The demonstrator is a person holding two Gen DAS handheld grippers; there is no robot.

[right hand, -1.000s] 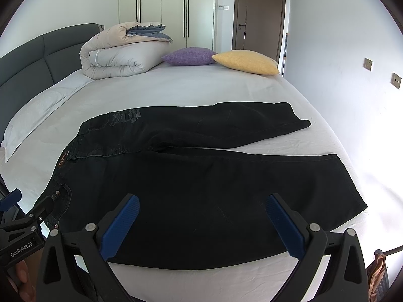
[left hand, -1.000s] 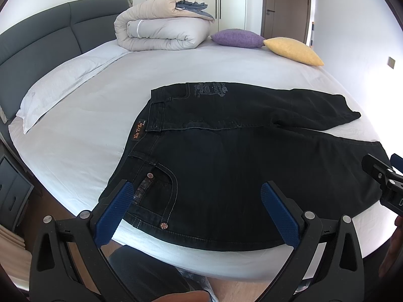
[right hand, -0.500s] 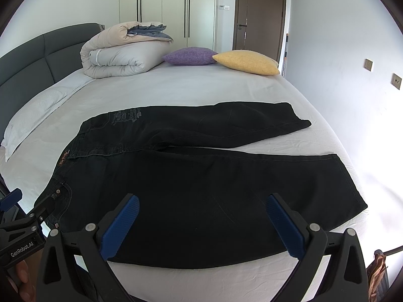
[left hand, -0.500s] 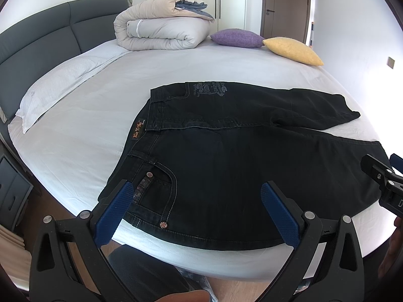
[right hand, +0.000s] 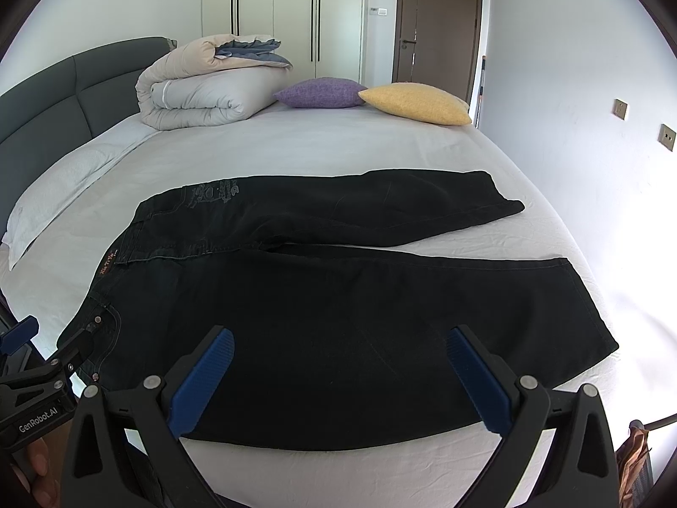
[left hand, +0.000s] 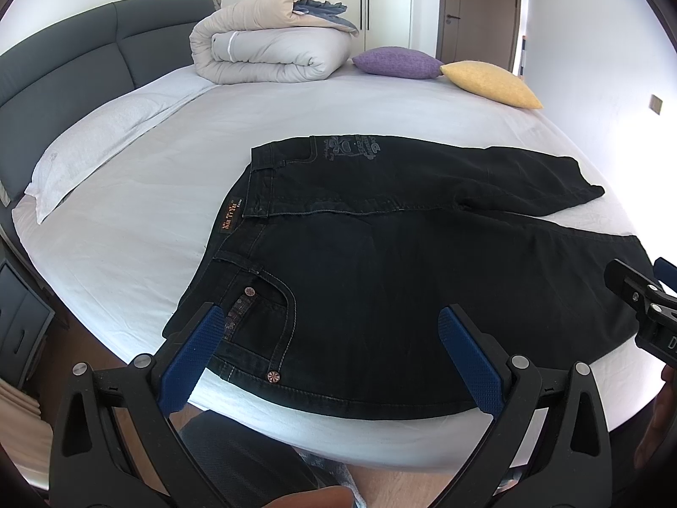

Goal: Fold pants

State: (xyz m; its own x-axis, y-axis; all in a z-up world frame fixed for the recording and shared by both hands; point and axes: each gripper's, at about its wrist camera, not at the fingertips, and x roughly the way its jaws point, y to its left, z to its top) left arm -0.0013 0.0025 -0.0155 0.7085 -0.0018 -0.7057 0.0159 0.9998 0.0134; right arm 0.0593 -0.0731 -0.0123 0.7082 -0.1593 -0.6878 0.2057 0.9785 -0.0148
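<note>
Black jeans [left hand: 406,262] lie spread flat on the white bed, waistband to the left, both legs running right, the far leg angled away. They also show in the right wrist view [right hand: 338,296]. My left gripper [left hand: 330,338] is open and empty, hovering over the near waist pocket at the bed's front edge. My right gripper [right hand: 338,360] is open and empty, hovering over the near leg. Each gripper shows at the edge of the other's view.
A folded duvet [left hand: 271,51], a purple pillow [left hand: 397,61] and a yellow pillow [left hand: 491,82] sit at the far side. A white pillow [left hand: 97,144] lies by the grey headboard [left hand: 63,63]. A wall [right hand: 592,127] is on the right.
Both views shifted only slightly; the grippers stay open and the jeans have not moved.
</note>
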